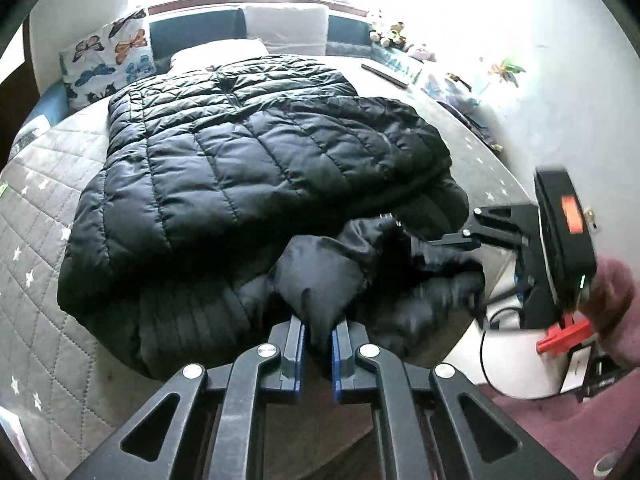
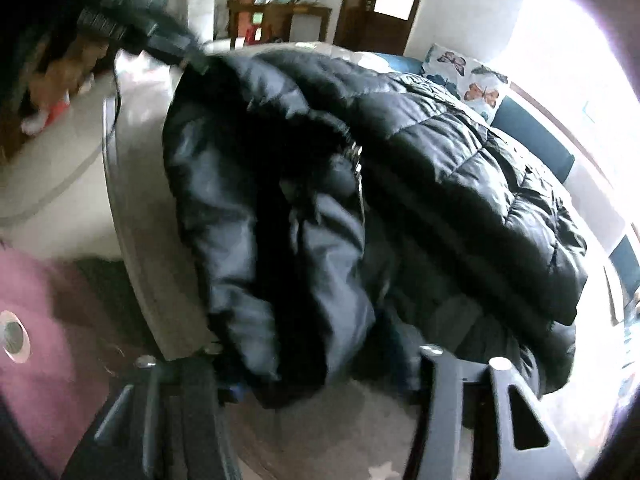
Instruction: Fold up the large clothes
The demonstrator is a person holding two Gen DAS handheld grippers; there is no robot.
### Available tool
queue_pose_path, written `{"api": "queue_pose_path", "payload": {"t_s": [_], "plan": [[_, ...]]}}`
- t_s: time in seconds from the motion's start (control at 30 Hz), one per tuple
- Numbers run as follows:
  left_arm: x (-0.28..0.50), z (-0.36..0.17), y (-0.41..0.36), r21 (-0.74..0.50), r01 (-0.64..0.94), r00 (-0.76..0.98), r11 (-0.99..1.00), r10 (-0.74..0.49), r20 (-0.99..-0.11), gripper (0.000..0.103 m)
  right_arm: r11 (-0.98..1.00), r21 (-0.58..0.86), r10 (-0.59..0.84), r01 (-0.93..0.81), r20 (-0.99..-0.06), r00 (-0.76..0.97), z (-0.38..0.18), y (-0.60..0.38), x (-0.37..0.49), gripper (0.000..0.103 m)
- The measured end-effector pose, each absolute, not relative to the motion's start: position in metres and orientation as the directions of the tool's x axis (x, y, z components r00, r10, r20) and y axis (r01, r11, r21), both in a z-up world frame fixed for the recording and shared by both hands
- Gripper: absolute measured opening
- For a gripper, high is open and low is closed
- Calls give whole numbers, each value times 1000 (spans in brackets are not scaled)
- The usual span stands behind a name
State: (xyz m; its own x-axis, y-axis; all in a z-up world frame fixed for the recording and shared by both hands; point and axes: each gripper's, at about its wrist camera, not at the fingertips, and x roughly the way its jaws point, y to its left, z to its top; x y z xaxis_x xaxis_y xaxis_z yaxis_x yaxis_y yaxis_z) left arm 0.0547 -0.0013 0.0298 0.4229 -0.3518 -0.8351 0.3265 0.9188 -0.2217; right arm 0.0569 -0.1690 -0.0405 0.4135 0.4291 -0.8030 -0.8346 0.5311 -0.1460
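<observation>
Quilted bed [image 1: 52, 208] carries the black jacket [image 1: 248, 152]; left tool [image 1: 318, 334] pinches its hem, right tool [image 1: 452, 240] unclear.

You have no readable text here: no label, brand, number or sign can be made out.

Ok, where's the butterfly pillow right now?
The butterfly pillow sits at the head of the bed, upper left in the left wrist view, just beyond the black puffer jacket; in the right wrist view it is upper right, behind the jacket.
</observation>
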Motion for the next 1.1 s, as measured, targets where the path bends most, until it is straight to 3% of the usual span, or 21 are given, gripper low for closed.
{"api": "queue_pose_path", "payload": {"t_s": [0.1, 0.2, 0.27, 0.33, 0.6, 0.9, 0.93, 1.0, 1.07, 1.1], "plan": [[47, 25, -1, -229, 337, 412, 913, -362, -836, 15, 578, -77, 454, -812, -796, 399, -28, -172, 71, 30], [32, 29, 7, -217, 355, 435, 909, -366, -822, 29, 619, 6, 499, -785, -776, 387, -8, -179, 90, 29], [18, 35, 14, -175, 361, 490, 916, -346, -800, 62, 639, 56, 531, -767, -754, 386, 5, -181, 101, 29], [5, 42, 21, -118, 351, 554, 929, -308, -774, 82, 649, 97, 557, -755, -737, 383, 15, -181, 107, 28], [-5, 14, 20, 46, 327, 603, 944, -171, -779, 84, 671, 161, 592, -724, -704, 392, 34, -180, 128, 26], [9, -28, -8, 396, 295, 741, 870, 53, -669, 82, 676, 160, 588, -720, -705, 395, 36, -179, 133, 25], [10, -33, -10, 435, 291, 759, 852, 71, -647, 78, 675, 160, 589, -720, -704, 396, 37, -179, 132, 25], [12, -38, -13, 475, 296, 780, 829, 77, -621, 62, 675, 152, 588, -722, -702, 402, 36, -179, 132, 25], [11, -39, -13, 465, 322, 784, 825, 43, -619, 42, 677, 145, 587, -722, -697, 411, 36, -179, 130, 25], [10, -37, -13, 459, 323, 789, 828, 32, -613, 38, 681, 148, 589, -718, -693, 415, 34, -180, 129, 24]]}}
